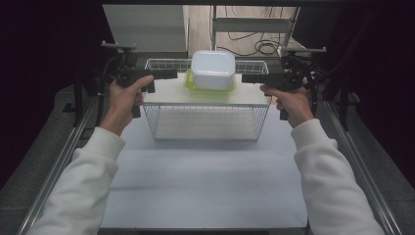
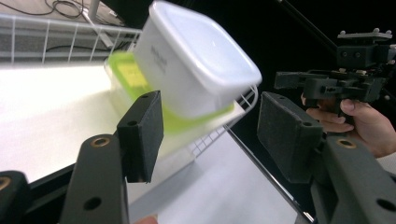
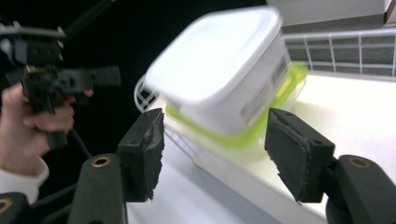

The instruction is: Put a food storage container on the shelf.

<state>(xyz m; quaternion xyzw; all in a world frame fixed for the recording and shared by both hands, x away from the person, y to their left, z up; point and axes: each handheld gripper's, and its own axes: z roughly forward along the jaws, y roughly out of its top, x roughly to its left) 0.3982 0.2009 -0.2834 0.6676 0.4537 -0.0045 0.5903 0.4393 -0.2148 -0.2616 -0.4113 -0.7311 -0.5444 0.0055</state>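
A white plastic container (image 1: 212, 69) stands upside down on its green lid (image 1: 192, 86). It rests on a white board (image 1: 166, 96) laid across the top of a wire basket (image 1: 205, 123). My left gripper (image 1: 171, 74) is level just left of the container, open, with nothing between its pads. My right gripper (image 1: 246, 78) is level at the board's right end, open too. In the left gripper view the container (image 2: 196, 60) is beyond my spread jaws (image 2: 212, 119), apart from them. The right gripper view has the container (image 3: 224, 70) ahead of its jaws (image 3: 219, 151), untouched.
The basket sits at the far end of a white table (image 1: 205, 191). Metal rails (image 1: 63, 161) run along both sides. Cables (image 1: 264, 46) lie on the floor behind. In each gripper view the other hand holds its gripper (image 2: 336, 84) (image 3: 60, 79) farther off.
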